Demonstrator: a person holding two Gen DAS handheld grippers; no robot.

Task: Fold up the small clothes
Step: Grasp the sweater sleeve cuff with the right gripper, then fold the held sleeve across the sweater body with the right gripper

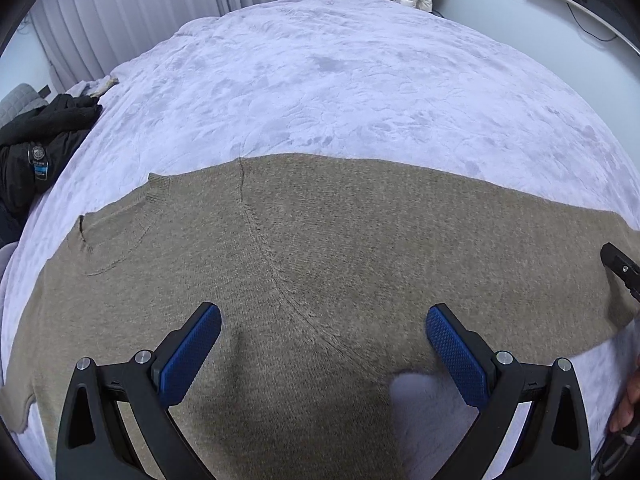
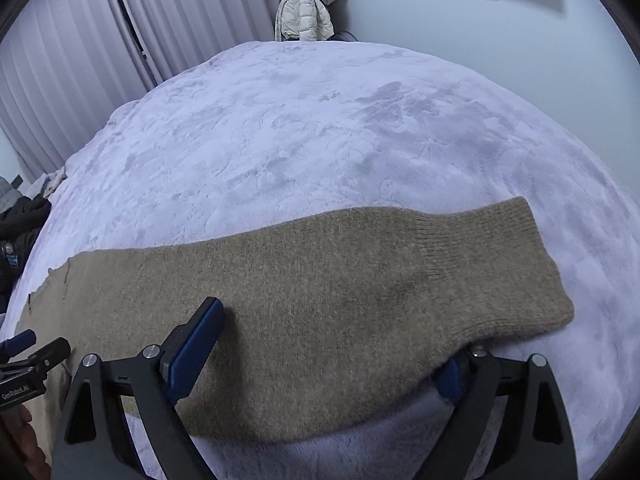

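**Tan sweater flat on bed, both grippers over it**

Tan knit sweater lies spread flat on a pale lavender fleece blanket covering the bed. Left wrist view: collar at 9 o'clock, shoulder seam curving from 12 toward 5 o'clock, blanket showing through the underarm gap at 5 o'clock.

Left gripper: jaws spread wide, both blue pads clear of the knit, nothing between them but the sweater body below.

Right wrist view: 1 sleeve runs from 9 to 3 o'clock, ribbed cuff at 3 o'clock. Right gripper: jaws apart, left finger above the sleeve, right finger tucked under the sleeve's near edge close to the cuff; sleeve sits between the pads, not pinched. Cannot tell whether the hidden pad touches the knit.

Surroundings: black jacket off the bed edge at 9 o'clock, white puffer coat hanging at 12 o'clock, vertical blinds at 10 o'clock
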